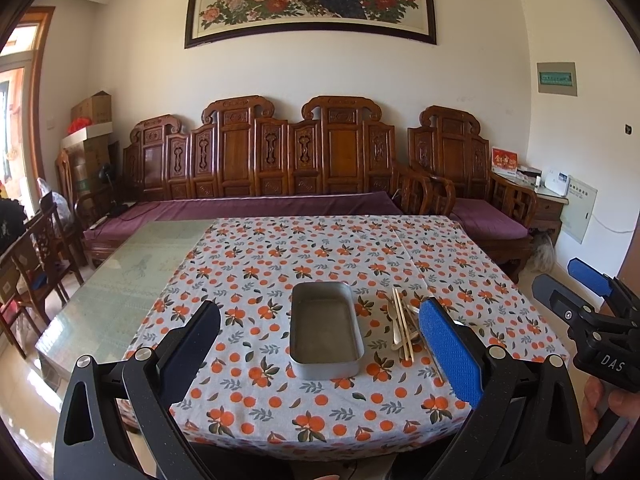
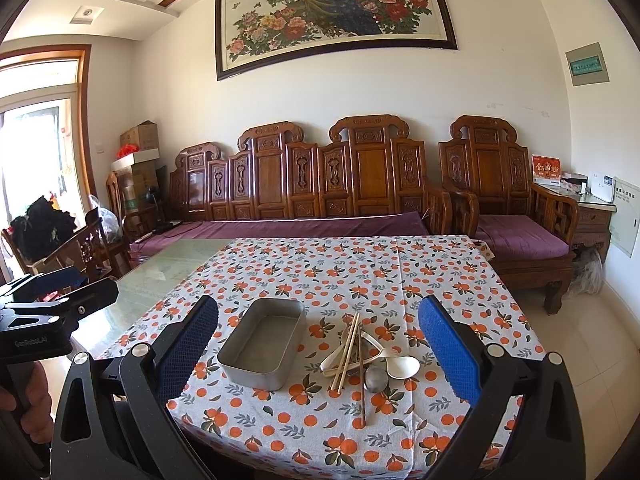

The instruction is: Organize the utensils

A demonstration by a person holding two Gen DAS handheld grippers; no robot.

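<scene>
Both the left gripper (image 1: 320,344) and right gripper (image 2: 320,348) gape empty above the rectangular grey metal tray (image 2: 262,342), with the heap of pale spoons and wooden chopsticks (image 2: 362,354) just beside it.

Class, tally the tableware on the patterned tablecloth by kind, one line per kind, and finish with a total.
Metal tin: 1
White spoons: 2 clearly visible
Metal spoon: 1
Wooden chopsticks: at least 3; the pile overlaps, so the exact count is unclear
Total: at least 7

one metal tray (image 2: 262,345), two white spoons (image 2: 402,366), one metal spoon (image 2: 376,378), several chopsticks (image 2: 347,350)
</scene>
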